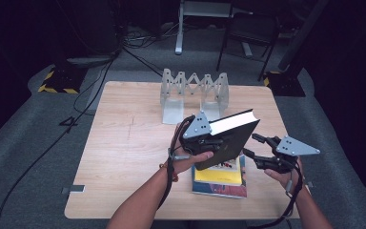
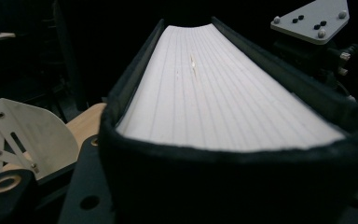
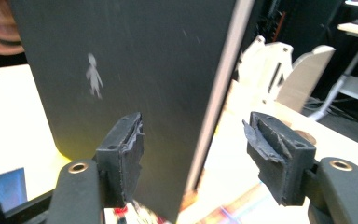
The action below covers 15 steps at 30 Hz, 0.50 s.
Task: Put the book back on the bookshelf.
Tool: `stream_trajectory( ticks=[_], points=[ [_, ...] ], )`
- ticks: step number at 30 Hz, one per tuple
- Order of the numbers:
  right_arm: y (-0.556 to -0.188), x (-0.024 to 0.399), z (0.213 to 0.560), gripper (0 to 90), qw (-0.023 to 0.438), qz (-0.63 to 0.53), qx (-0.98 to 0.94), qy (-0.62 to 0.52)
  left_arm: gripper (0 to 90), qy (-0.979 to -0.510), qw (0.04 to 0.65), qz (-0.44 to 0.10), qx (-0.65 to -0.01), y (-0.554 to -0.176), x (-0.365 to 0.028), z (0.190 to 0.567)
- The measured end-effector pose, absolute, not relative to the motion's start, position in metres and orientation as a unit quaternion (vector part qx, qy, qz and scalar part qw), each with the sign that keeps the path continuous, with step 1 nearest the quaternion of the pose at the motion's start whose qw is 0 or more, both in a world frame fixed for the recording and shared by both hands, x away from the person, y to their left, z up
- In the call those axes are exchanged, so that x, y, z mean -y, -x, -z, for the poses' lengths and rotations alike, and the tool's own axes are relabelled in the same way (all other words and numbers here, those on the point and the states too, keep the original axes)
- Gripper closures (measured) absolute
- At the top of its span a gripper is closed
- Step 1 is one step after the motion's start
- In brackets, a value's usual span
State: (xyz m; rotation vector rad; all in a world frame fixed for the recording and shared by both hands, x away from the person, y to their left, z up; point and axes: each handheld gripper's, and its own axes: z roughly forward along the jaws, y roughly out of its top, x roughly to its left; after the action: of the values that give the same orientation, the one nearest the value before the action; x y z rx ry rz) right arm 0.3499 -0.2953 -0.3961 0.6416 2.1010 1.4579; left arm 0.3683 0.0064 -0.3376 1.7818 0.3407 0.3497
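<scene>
Black hardcover book (image 1: 228,138): held tilted above the table (image 1: 124,143), spine low, page edge up and toward the rack. Left gripper (image 1: 208,139): jaws clamped across the book's thickness near the spine, carrying its weight. Right gripper (image 1: 259,151): jaws parted and holding nothing; the book's free corner stands between them, one pad close to the cover, contact uncertain; likely placed to steady it. Directly beneath: stacked colourful books (image 1: 220,177) lying flat. Beyond: grey expanding book rack (image 1: 194,90), slots vacant, the probable destination for upright storage.
</scene>
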Motion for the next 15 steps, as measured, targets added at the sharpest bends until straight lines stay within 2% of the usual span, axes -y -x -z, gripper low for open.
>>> stream_trajectory(
  ticks=[15],
  points=[
    [-0.35, 0.329, 0.408, 31.7, 0.26, -0.491, -0.781, -0.285, 51.7, -0.766, 0.586, -0.187, -0.185, -0.372, -0.023, 0.325]
  ],
)
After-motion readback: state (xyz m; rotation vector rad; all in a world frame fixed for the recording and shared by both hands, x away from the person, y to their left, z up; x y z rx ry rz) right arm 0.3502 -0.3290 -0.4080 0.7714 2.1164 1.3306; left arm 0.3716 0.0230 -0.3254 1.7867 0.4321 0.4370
